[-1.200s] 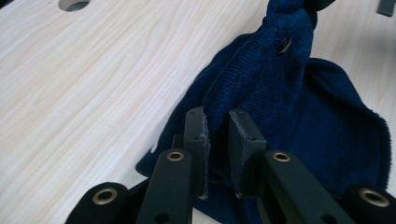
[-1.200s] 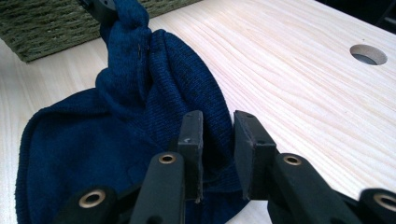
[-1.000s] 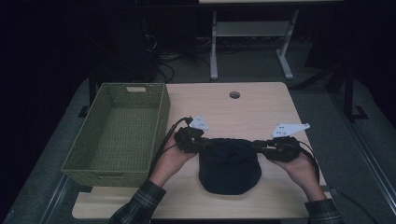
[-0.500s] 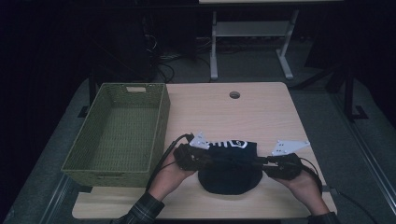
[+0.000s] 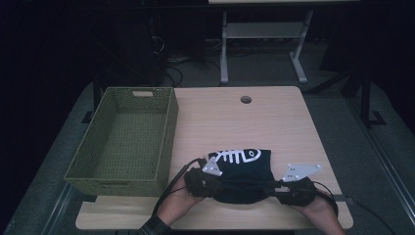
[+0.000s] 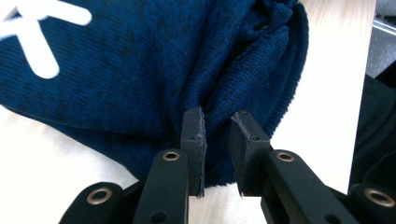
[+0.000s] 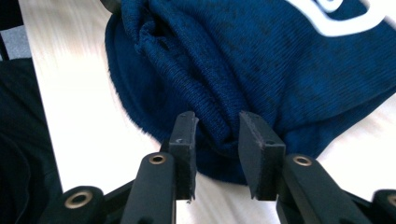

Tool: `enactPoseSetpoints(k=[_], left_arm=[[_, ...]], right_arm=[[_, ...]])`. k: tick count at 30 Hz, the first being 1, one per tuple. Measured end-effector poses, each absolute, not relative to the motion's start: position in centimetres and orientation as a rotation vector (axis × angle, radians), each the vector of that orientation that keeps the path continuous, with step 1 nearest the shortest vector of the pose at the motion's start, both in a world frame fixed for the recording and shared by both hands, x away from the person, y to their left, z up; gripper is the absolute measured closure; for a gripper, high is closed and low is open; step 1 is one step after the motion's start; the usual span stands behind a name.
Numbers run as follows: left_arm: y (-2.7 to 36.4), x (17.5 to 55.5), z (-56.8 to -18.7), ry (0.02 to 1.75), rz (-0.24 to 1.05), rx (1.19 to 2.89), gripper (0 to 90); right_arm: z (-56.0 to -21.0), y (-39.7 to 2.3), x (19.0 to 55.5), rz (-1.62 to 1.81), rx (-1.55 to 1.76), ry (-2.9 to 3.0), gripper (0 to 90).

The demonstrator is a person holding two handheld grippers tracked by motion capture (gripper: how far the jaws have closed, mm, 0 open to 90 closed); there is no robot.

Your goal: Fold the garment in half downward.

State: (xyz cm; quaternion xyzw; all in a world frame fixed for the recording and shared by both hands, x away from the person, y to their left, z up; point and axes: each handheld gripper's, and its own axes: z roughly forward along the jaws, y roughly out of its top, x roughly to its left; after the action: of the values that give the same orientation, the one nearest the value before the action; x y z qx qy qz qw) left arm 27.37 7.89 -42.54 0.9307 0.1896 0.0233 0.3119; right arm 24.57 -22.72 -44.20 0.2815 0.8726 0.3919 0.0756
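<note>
hands come in from the bottom edge of the high view, one at each side of a dark blue knit garment (image 5: 241,174) that lies on the near part of the wooden table (image 5: 274,122). the left hand (image 5: 177,201) angles up and to the right, with a patterned cuff at its wrist, and holds the left gripper (image 5: 211,183) against the garment's left edge. the right hand (image 5: 315,214) angles up and to the left and holds the right gripper (image 5: 279,188) against the garment's right edge. each gripper carries a grey three-cornered plate on top, and the two grippers point toward each other across the cloth.

in the left gripper view, the left gripper (image 6: 217,140) has its two black jaws a little apart with a raised fold of the garment (image 6: 154,65) caught between them; the cloth bunches upward from the pinch. in the right gripper view, the right gripper (image 7: 217,140) likewise pinches a fold of the garment (image 7: 261,60), its jaws standing slightly wider, with bare tabletop to the left of the cloth.

the garment's far part lies flat and shows a white fish-skeleton print (image 5: 238,155). an olive green woven basket (image 5: 95,161) sits at the table's left side, just beside the left hand and apart from the garment. a round cable hole (image 5: 245,100) marks the table's far edge.
</note>
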Motion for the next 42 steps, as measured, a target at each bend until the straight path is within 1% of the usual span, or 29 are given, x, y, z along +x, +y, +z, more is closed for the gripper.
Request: enactPoseSetpoints(k=[4,9,13,15,17,19,22,25,31,38,42], left_arm=[[7.9,27.0,-42.8,0.518,0.055,2.440,73.9],[8.5,26.6,-42.2,0.523,0.075,2.416,66.9],[9.7,26.4,-40.7,0.529,0.089,2.380,66.1],[10.2,26.7,-39.8,0.543,0.104,2.356,68.5],[10.4,27.2,-39.3,0.558,0.124,2.338,77.2],[10.3,27.9,-38.8,0.562,0.125,2.328,84.0],[9.7,29.1,-38.3,0.566,0.152,2.325,89.4],[9.1,30.8,-38.0,0.594,0.163,2.311,89.8],[7.8,33.6,-38.8,0.661,0.138,2.302,89.8],[6.1,35.6,-41.5,0.680,0.136,2.383,89.8],[5.4,36.3,-42.5,0.684,0.128,2.400,89.8]], right_arm=[[-44.7,-22.8,24.1,1.169,0.858,2.635,64.6],[-44.5,-23.5,23.6,1.166,0.877,2.613,63.8],[-43.8,-24.8,23.6,1.183,0.887,2.562,65.3],[-43.2,-25.4,23.8,1.203,0.905,2.525,68.1],[-42.6,-25.9,24.4,1.228,0.919,2.501,76.6],[-42.4,-25.8,25.0,1.238,0.926,2.492,82.0],[-42.2,-25.4,25.9,1.259,0.917,2.498,86.7],[-42.1,-24.6,26.8,1.269,0.898,2.507,89.3],[-42.6,-23.5,27.8,1.270,0.882,2.545,89.6],[-44.2,-23.0,27.5,1.233,0.873,2.616,89.7],[-45.0,-22.5,26.9,1.247,0.861,2.655,89.8]])
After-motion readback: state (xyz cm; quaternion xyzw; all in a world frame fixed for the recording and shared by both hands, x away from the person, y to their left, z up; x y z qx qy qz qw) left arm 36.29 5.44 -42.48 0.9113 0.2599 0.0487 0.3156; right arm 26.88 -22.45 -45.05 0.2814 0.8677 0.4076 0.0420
